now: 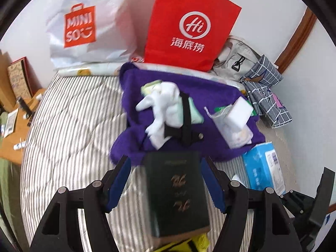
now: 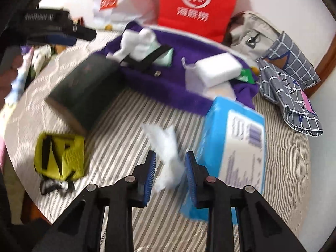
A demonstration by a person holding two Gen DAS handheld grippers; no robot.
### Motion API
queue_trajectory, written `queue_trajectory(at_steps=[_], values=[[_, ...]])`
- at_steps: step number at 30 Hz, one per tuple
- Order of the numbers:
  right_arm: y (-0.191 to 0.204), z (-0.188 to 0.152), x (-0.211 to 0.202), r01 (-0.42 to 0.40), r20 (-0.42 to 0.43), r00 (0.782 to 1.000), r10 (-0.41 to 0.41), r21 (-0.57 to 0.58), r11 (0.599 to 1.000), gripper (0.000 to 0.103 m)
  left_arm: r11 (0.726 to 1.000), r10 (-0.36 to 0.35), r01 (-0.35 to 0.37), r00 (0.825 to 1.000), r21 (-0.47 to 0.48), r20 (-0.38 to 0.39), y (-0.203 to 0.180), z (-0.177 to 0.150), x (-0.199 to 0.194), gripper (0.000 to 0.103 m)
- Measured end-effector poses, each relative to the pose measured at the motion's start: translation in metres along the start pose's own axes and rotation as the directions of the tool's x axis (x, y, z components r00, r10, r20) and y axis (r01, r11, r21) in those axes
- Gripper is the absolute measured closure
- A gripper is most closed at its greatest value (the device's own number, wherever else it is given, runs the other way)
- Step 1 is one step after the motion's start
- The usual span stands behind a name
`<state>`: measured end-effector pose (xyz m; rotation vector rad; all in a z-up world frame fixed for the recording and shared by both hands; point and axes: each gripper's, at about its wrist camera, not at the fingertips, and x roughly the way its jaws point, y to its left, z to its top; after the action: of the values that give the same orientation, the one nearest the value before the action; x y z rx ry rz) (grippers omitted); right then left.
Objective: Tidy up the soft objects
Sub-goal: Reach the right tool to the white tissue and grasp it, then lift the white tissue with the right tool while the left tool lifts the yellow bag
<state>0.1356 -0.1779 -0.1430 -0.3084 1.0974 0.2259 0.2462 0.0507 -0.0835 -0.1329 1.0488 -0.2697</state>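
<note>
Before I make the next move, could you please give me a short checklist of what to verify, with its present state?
1. White tissue lies between the right claw's pads: ok.
2. Pads actually pressing on the tissue: cannot tell, the picture is blurred.
3. Left claw empty: ok; it is open above the dark box, and the right wrist view shows them apart.
4. Room beside the right claw: not ok; the blue tissue pack sits close against its outer side.
5. Striped bedding caught with the tissue: cannot tell.
</note>
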Motion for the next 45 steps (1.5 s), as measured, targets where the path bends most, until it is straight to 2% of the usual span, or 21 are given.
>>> queue_trajectory(at_steps=[7,11,14,17,20,22,27,30,36,39,40,42,44,45], values=[[0.030,-0.010,0.016,0.106,-0.048,0.992,-0.113,-0.128,0.986,0.074,1.000,0.006,-0.005,1.000,-0.027,0.023,0.015,-0.022,-0.017,0.036],[0.032,-0.014,0.032,0.233,-0.074,0.967,-0.243,-0.127,0.964,0.074,1.000,0.000,0.001,1.000,-0.031,0.024,0.017,-0.036,-0.023,0.036],[0.033,-0.017,0.034,0.233,-0.065,0.968,-0.241,-0.105,0.967,0.074,1.000,0.007,-0.006,1.000,-0.020,0.025,0.016,-0.046,-0.026,0.036],[0.031,-0.019,0.031,0.246,-0.045,0.967,-0.251,-0.086,0.965,0.087,1.000,0.011,-0.010,1.000,-0.021,0.024,0.016,-0.053,-0.028,0.036],[0.021,-0.022,0.017,0.148,-0.016,0.989,-0.148,-0.004,0.989,0.089,1.000,0.019,-0.018,1.000,-0.024,0.015,0.016,-0.061,-0.028,0.036],[0.020,-0.024,0.005,0.091,0.009,0.996,-0.092,0.032,0.995,0.089,0.999,0.030,-0.030,0.999,-0.027,0.011,0.017,-0.068,-0.028,0.036],[0.017,-0.044,-0.024,-0.057,0.051,0.997,0.052,0.113,0.992,0.089,0.997,0.050,-0.050,0.999,-0.063,-0.007,0.021,-0.088,-0.030,0.036],[0.016,-0.064,-0.035,-0.091,0.052,0.995,0.085,0.140,0.986,0.089,0.995,0.063,-0.065,0.998,-0.074,-0.024,0.022,-0.103,-0.029,0.036],[-0.004,-0.106,-0.031,-0.123,-0.013,0.991,0.130,0.252,0.960,0.088,0.991,0.069,-0.073,0.997,-0.114,-0.039,0.024,-0.131,-0.030,0.036],[-0.011,-0.114,-0.030,-0.112,0.017,0.994,0.112,0.279,0.954,0.085,0.988,0.070,-0.076,0.996,-0.132,-0.053,0.024,-0.143,-0.028,0.036],[-0.012,-0.116,-0.031,-0.110,0.036,0.994,0.104,0.277,0.955,0.082,0.988,0.071,-0.079,0.996,-0.134,-0.057,0.024,-0.146,-0.027,0.036],[-0.011,-0.115,-0.030,-0.118,0.052,0.993,0.108,0.277,0.954,0.062,0.988,0.072,-0.079,0.996,-0.130,-0.058,0.023,-0.150,-0.027,0.036],[-0.010,-0.114,-0.029,-0.107,0.081,0.993,0.088,0.275,0.955,0.052,0.989,0.072,-0.079,0.996,-0.129,-0.058,0.022,-0.155,-0.029,0.036],[-0.009,-0.113,-0.025,-0.104,0.082,0.993,0.085,0.268,0.958,0.050,0.989,0.072,-0.079,0.996,-0.128,-0.058,0.021,-0.156,-0.029,0.036]])
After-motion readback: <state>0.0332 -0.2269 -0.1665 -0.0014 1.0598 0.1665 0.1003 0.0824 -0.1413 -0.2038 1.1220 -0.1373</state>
